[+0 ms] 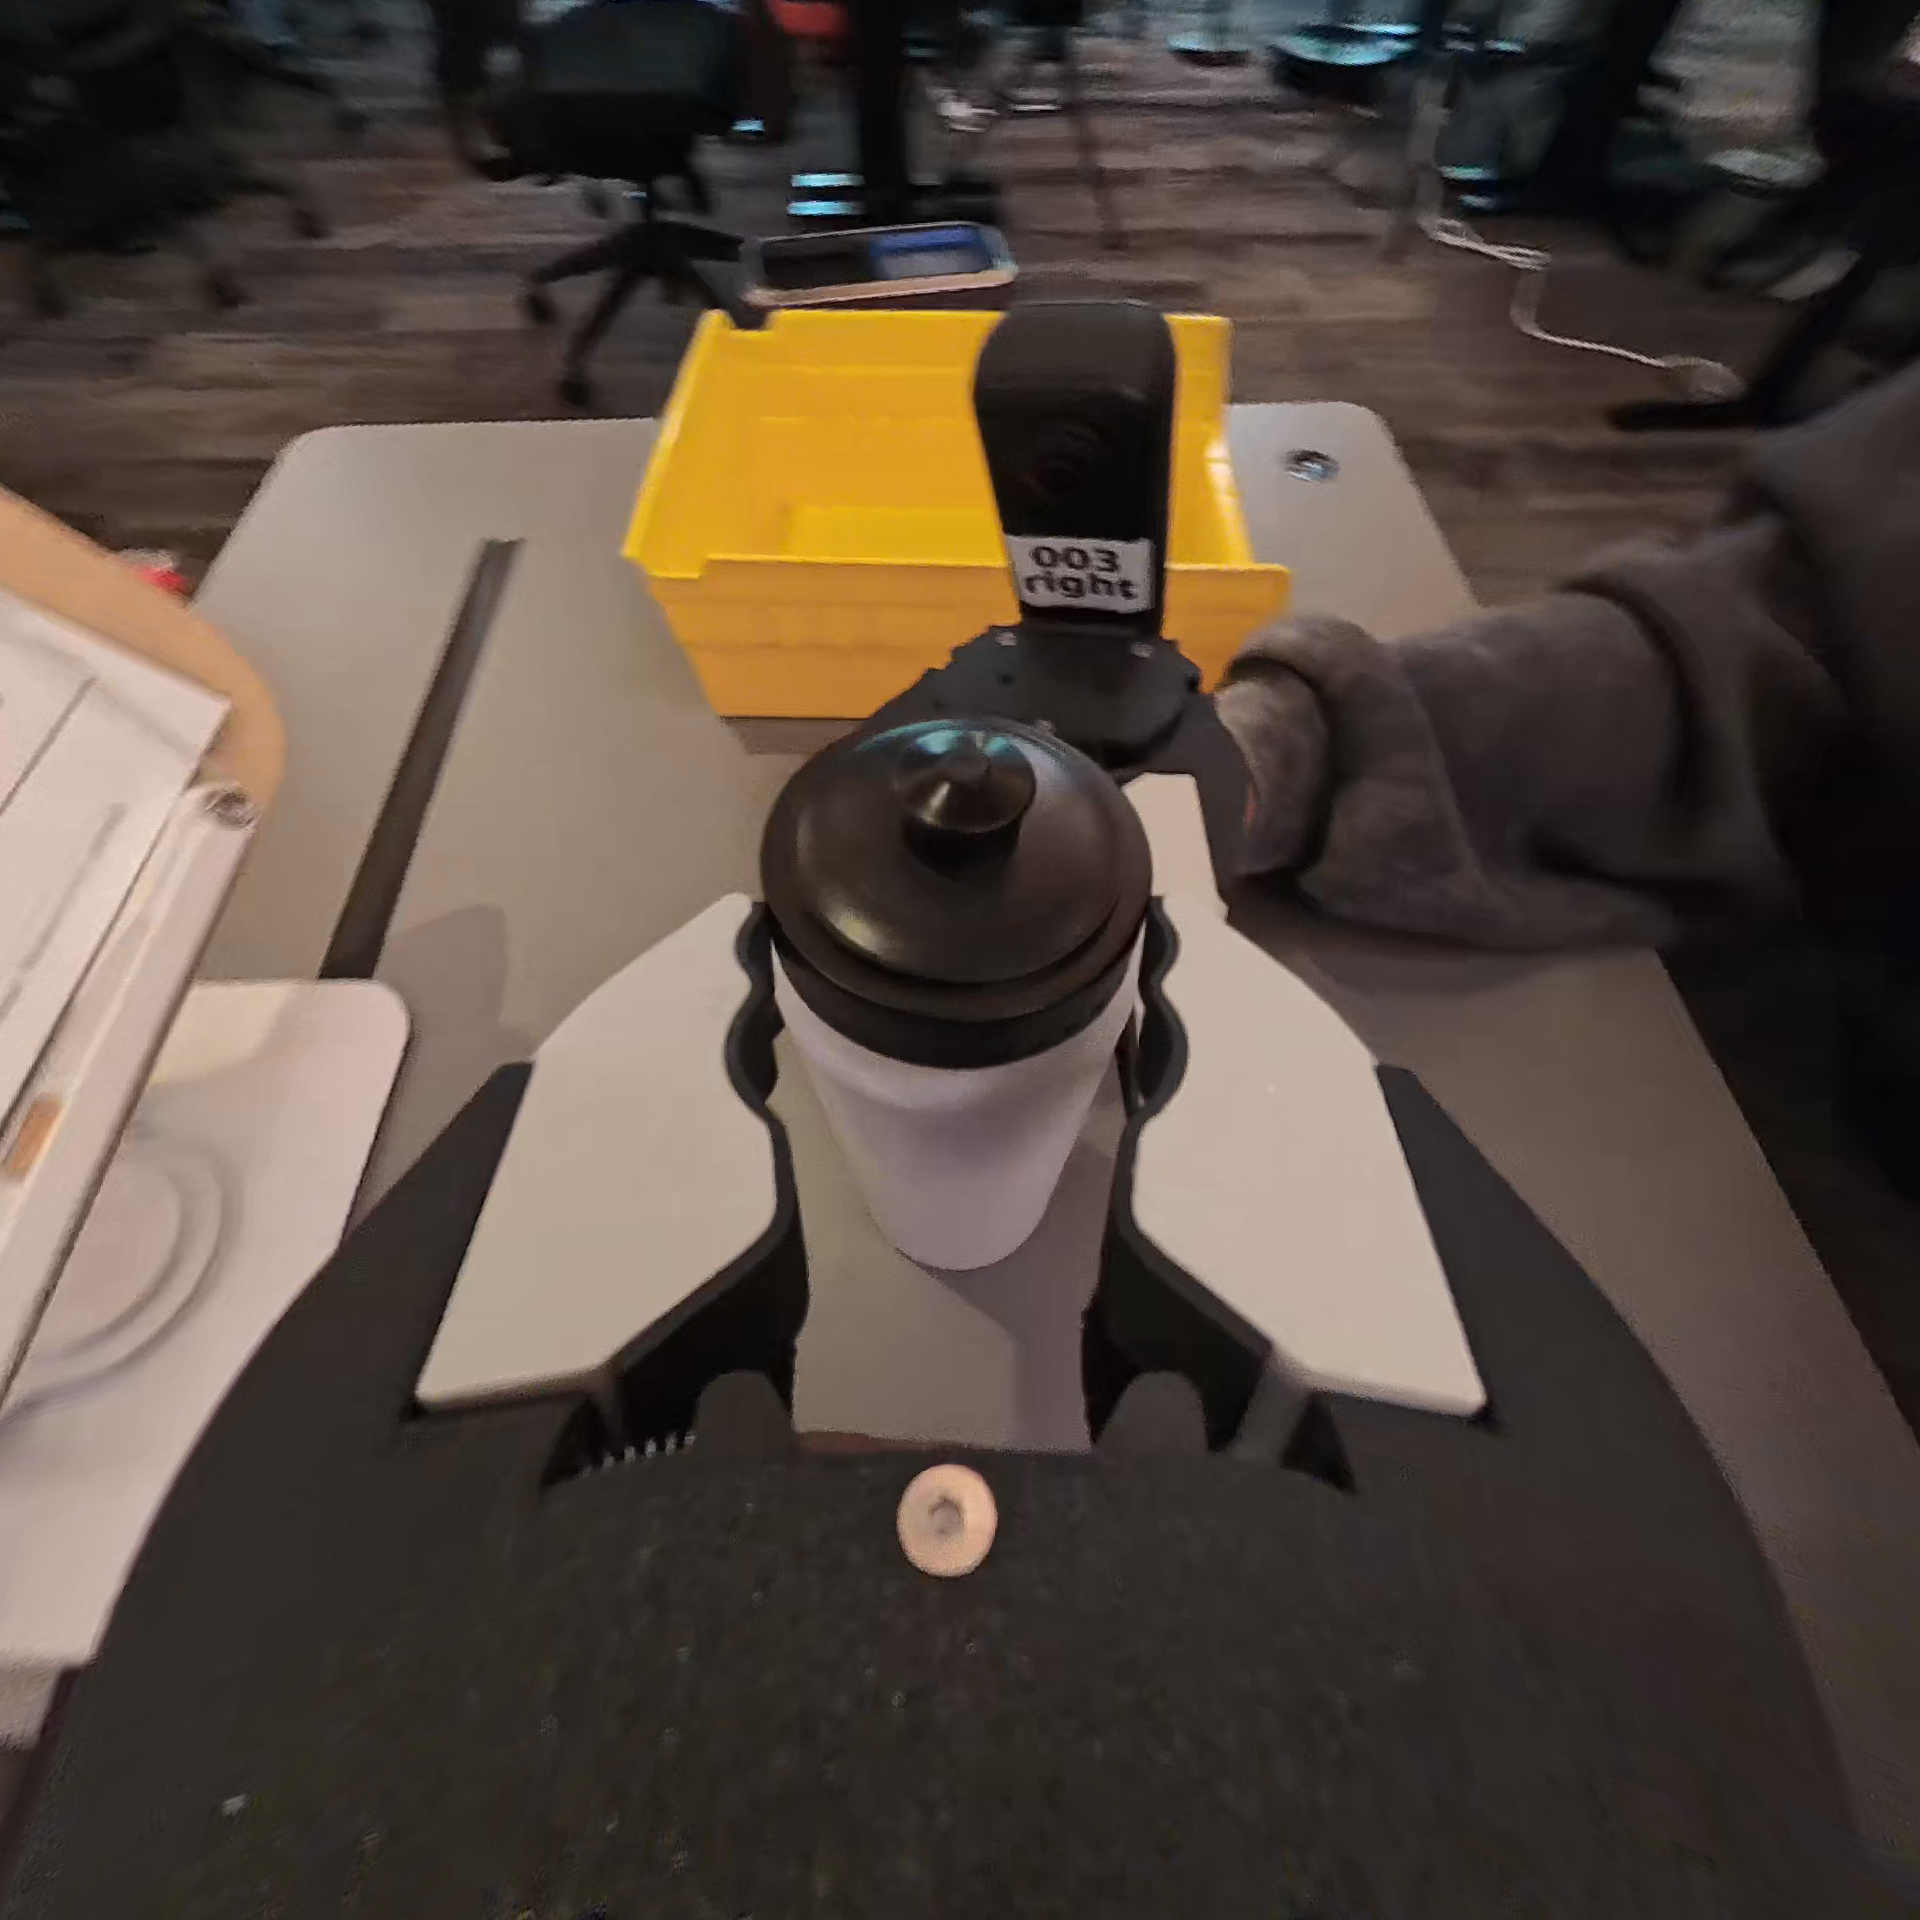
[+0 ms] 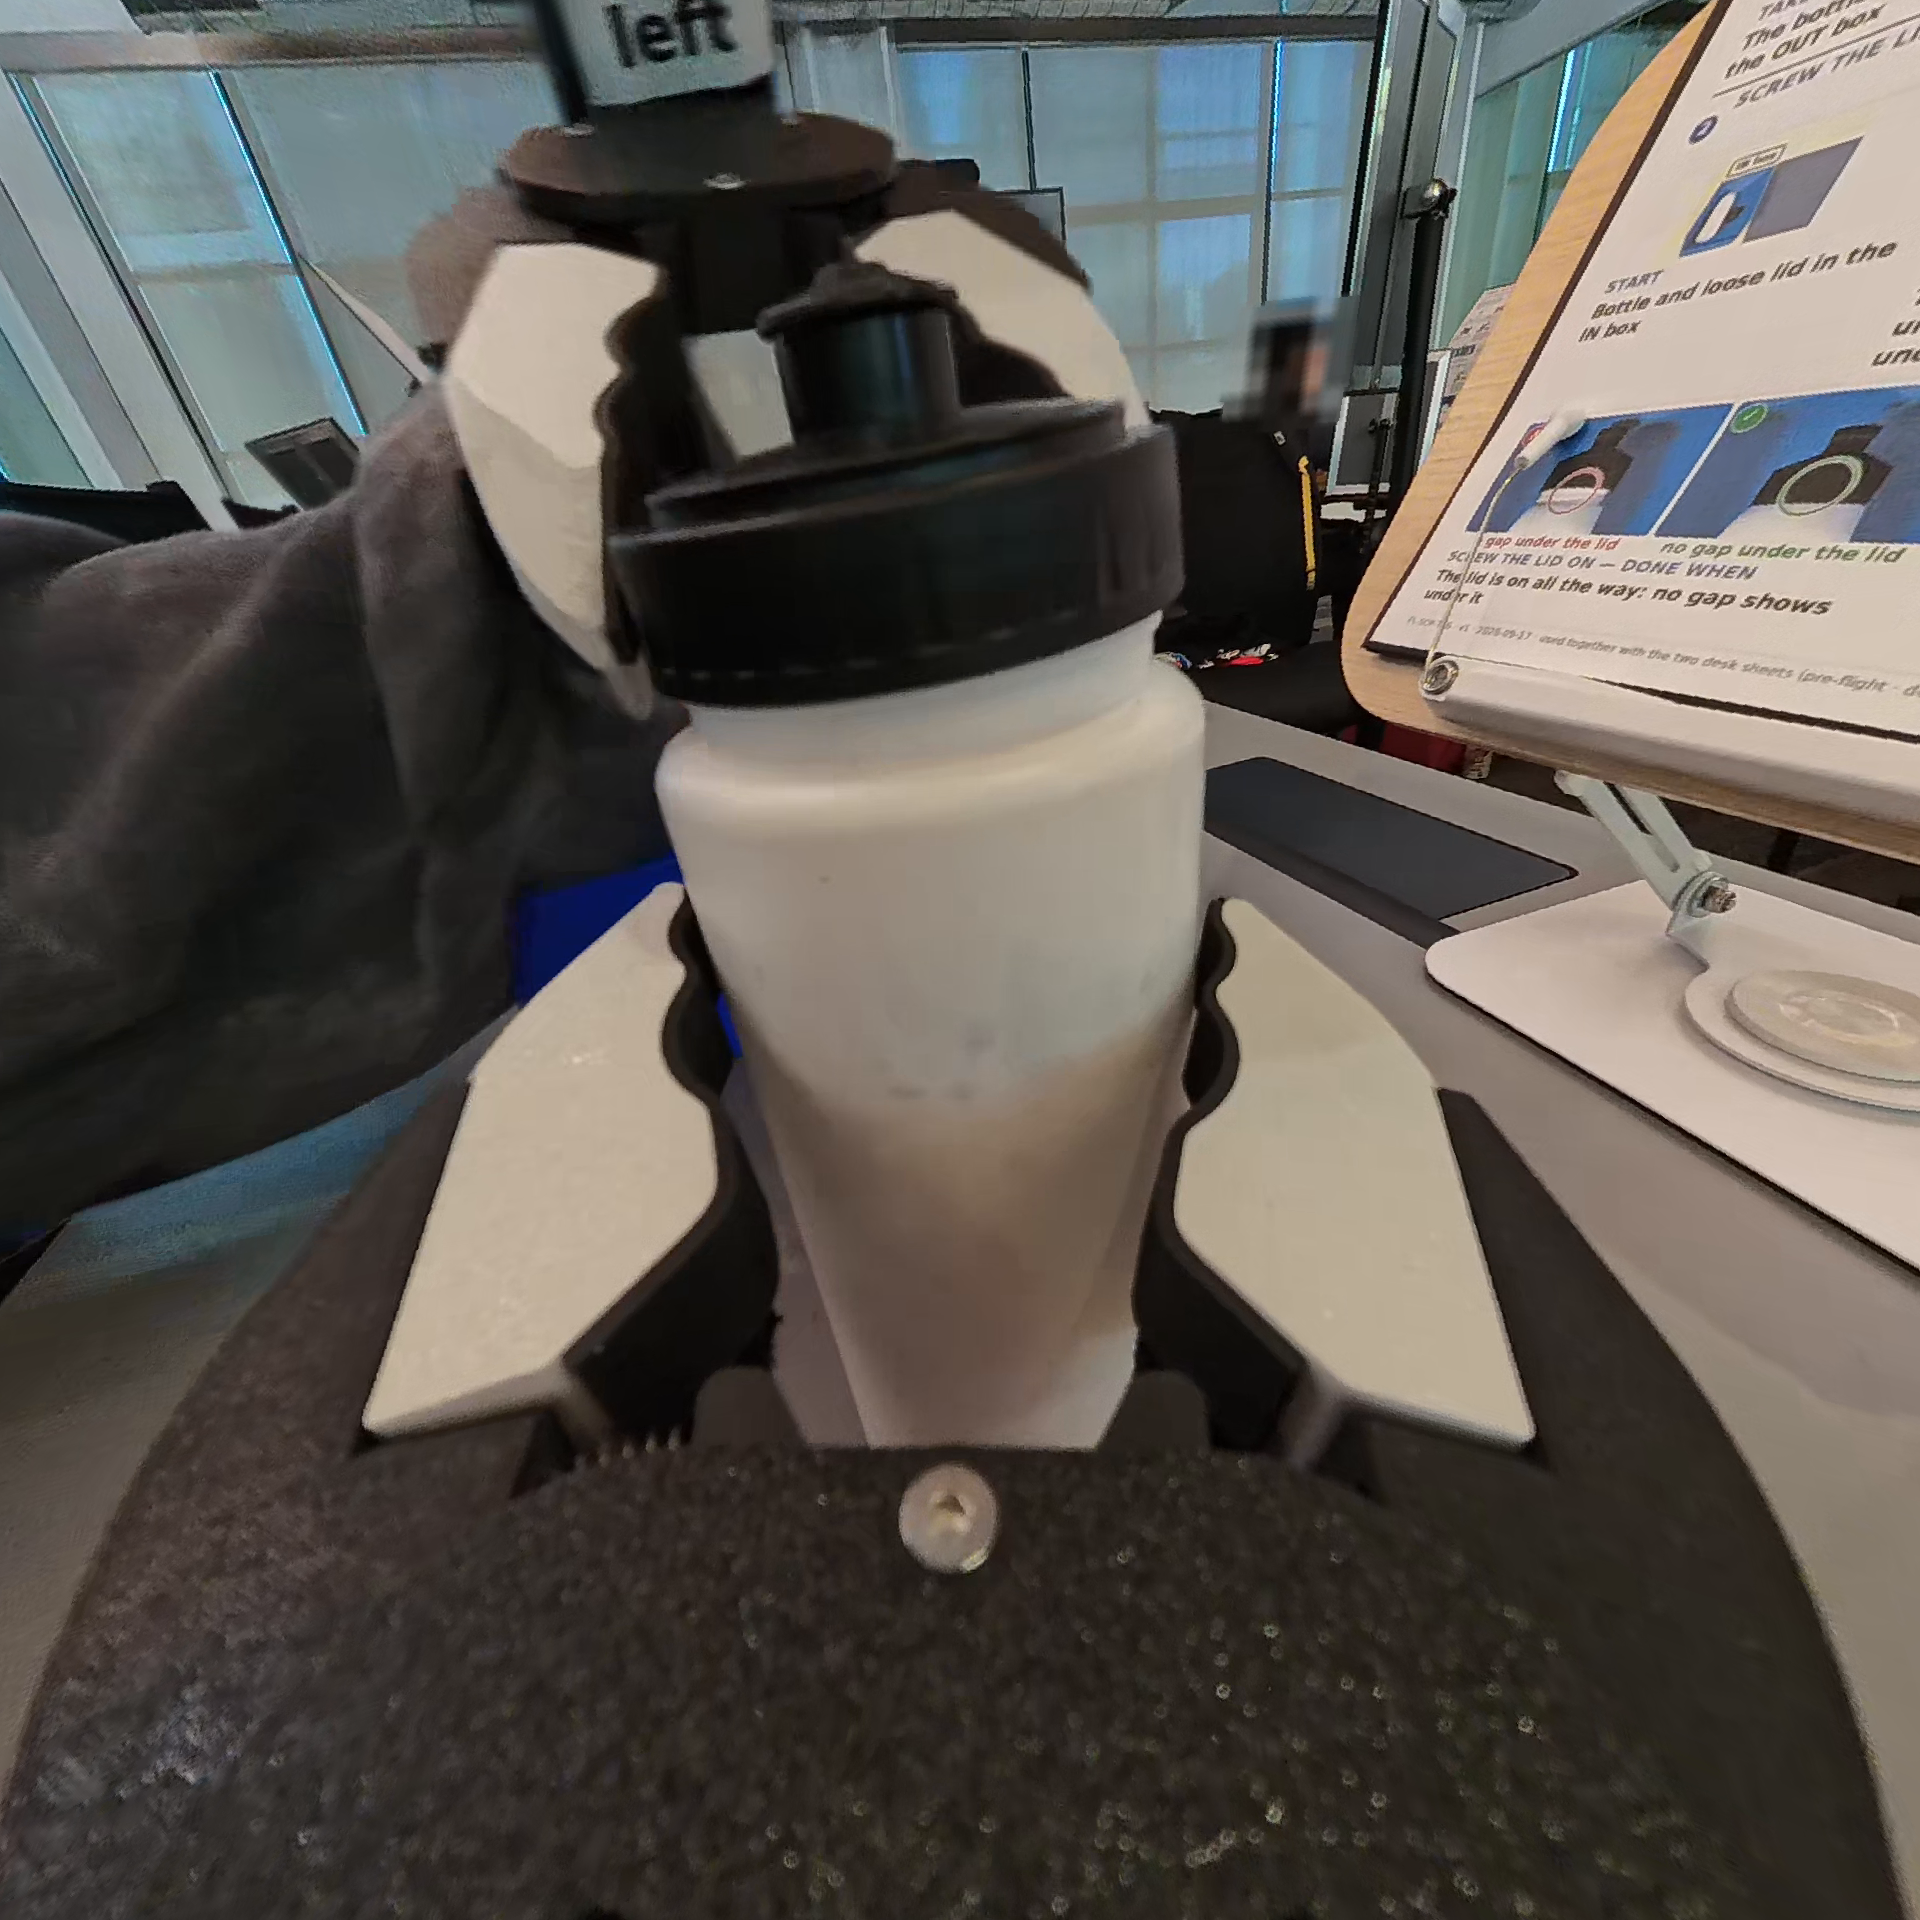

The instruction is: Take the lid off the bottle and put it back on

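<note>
Access to the bottle (image 2: 935,935) is taken on two sides: right gripper (image 2: 951,997) closed on its body, left gripper (image 1: 951,977) closed around the lid (image 1: 951,873). Yellow bin (image 1: 894,520) stands at the desk (image 1: 520,727) far edge. Document stand (image 2: 1714,416) blocks one side edge. Bare desk lies between bin and stand.

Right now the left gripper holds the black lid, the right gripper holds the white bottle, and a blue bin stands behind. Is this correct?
Not quite: the bin is yellow, as the left wrist view shows. The left gripper holds the black lid, the right gripper the white bottle.
</note>
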Action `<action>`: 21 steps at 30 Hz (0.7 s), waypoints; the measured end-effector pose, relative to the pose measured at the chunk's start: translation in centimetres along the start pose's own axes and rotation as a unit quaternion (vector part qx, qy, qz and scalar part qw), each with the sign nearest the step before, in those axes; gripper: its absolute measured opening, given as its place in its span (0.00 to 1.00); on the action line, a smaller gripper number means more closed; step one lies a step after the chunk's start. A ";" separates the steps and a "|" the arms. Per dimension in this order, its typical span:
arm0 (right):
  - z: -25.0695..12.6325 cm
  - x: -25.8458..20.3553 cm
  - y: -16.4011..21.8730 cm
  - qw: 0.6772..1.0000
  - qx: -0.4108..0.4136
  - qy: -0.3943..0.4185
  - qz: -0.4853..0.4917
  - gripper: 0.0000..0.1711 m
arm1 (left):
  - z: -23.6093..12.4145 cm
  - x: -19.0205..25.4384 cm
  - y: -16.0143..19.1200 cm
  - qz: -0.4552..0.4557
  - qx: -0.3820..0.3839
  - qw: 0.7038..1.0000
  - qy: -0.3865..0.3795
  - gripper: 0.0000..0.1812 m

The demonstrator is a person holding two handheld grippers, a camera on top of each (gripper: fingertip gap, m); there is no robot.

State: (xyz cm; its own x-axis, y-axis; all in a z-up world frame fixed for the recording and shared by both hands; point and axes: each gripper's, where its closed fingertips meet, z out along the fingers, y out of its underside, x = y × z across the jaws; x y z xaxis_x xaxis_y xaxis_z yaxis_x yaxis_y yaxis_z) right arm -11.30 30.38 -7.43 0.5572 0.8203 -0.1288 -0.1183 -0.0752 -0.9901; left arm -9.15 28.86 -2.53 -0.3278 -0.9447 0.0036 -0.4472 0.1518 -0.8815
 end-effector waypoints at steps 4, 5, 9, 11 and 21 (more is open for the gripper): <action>0.1 0.0 0.0 1.000 0.003 -0.001 0.001 0.51 | -0.7 -0.2 0.4 0.038 0.008 0.991 0.128 0.35; 0.1 0.0 0.0 1.000 0.006 -0.002 0.002 0.51 | -0.8 -0.3 0.4 0.041 0.011 0.987 0.155 0.34; 0.0 0.2 -0.1 1.000 0.007 0.001 0.006 0.51 | -0.5 -0.4 0.2 0.045 0.032 0.975 0.213 0.34; -0.1 0.1 -0.1 1.000 0.005 -0.001 0.005 0.51 | -0.4 -0.3 0.1 0.041 0.050 0.975 0.212 0.35; 0.3 0.0 0.0 1.000 0.006 0.005 0.003 0.51 | -0.8 0.9 -1.3 -0.091 0.127 0.985 -0.070 0.53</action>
State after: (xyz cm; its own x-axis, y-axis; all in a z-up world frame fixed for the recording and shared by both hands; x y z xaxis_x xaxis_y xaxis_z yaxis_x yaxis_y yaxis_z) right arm -11.53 30.59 -7.41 0.5649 0.8139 -0.1357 -0.1315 -0.0735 -0.9886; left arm -9.57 28.03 -0.98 -0.1348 -0.9833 0.1224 -0.2595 -0.0842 -0.9621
